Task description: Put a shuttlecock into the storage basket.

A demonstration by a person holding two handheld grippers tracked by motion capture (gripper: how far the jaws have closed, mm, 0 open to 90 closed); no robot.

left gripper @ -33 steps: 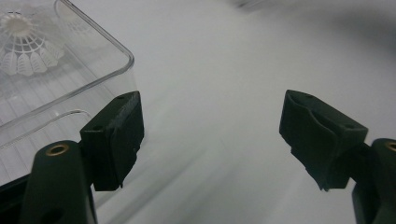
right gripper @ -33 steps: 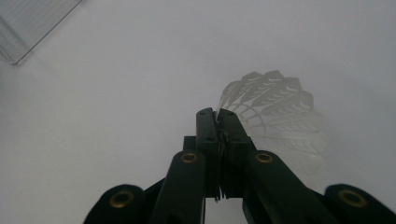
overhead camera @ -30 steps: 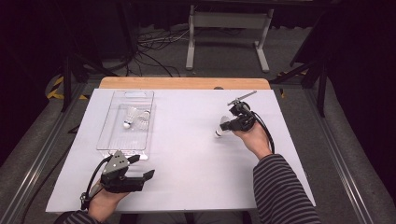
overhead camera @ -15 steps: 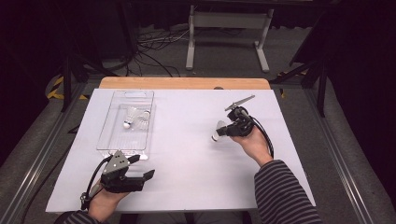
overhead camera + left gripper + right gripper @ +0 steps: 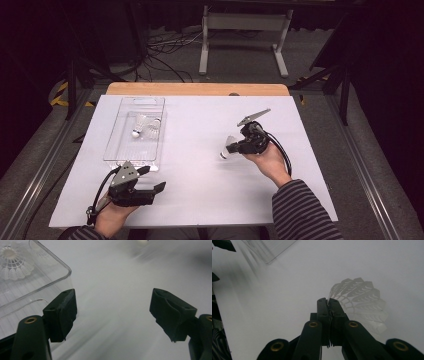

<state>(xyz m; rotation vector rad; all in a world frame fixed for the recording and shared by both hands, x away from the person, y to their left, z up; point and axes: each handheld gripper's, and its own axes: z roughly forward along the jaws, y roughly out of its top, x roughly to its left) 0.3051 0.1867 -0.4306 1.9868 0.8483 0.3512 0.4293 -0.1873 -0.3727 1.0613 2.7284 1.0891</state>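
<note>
My right gripper [image 5: 236, 147] is shut on the rim of a white shuttlecock's [image 5: 227, 149] skirt, held over the white table right of centre, cork pointing down-left. In the right gripper view the jaws [image 5: 328, 301] are pressed together on the feathered skirt [image 5: 362, 306]. A clear plastic tray [image 5: 112, 147] lies at the left with two shuttlecocks [image 5: 141, 126] in it. My left gripper [image 5: 152, 179] rests open just beyond the tray's near right corner. Its view shows the jaws [image 5: 112, 305] wide apart over bare table, with the tray corner [image 5: 58, 265] and a shuttlecock [image 5: 12, 265] at the left.
A white sheet [image 5: 200, 200] covers the table, whose wooden far edge [image 5: 197, 89] shows behind it. Beyond the table are a metal stand [image 5: 242, 30] and cables on the floor. Metal rails run along both sides.
My right gripper has moved left and a little toward the near edge, carrying the shuttlecock with it. The left gripper has stayed put.
</note>
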